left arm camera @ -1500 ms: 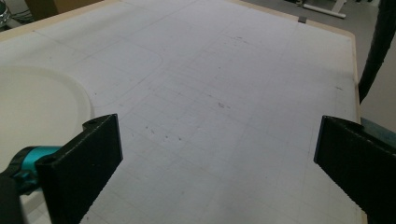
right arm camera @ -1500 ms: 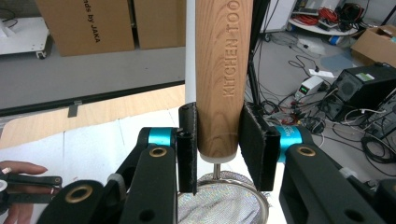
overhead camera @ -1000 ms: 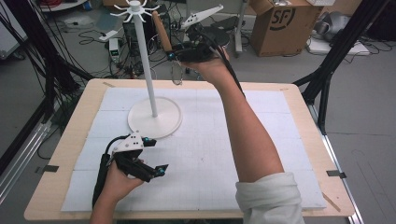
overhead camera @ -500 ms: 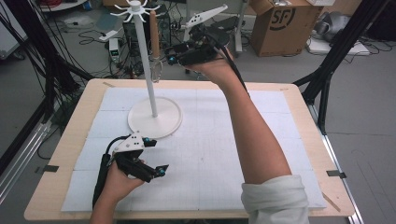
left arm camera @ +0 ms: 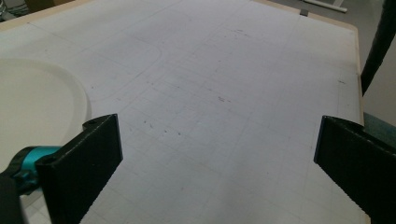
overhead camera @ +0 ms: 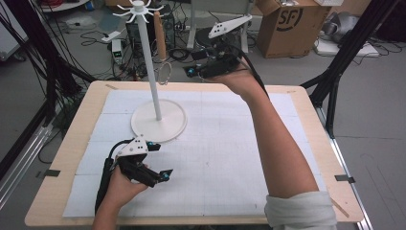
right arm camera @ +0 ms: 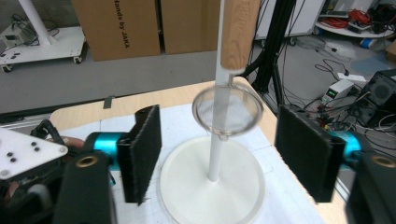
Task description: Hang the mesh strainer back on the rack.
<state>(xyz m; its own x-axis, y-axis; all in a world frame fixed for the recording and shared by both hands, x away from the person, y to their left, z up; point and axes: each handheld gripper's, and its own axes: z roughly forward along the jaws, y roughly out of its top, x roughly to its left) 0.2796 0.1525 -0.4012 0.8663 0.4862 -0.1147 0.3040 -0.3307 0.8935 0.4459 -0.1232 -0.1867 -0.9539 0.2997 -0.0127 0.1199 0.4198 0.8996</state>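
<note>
Right gripper view: strainer [right arm camera: 228, 111] hangs, seemingly free.

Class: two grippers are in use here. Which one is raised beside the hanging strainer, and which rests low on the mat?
The right gripper is raised beside the strainer hanging from the white stand. The left gripper rests low on the mat.
</note>
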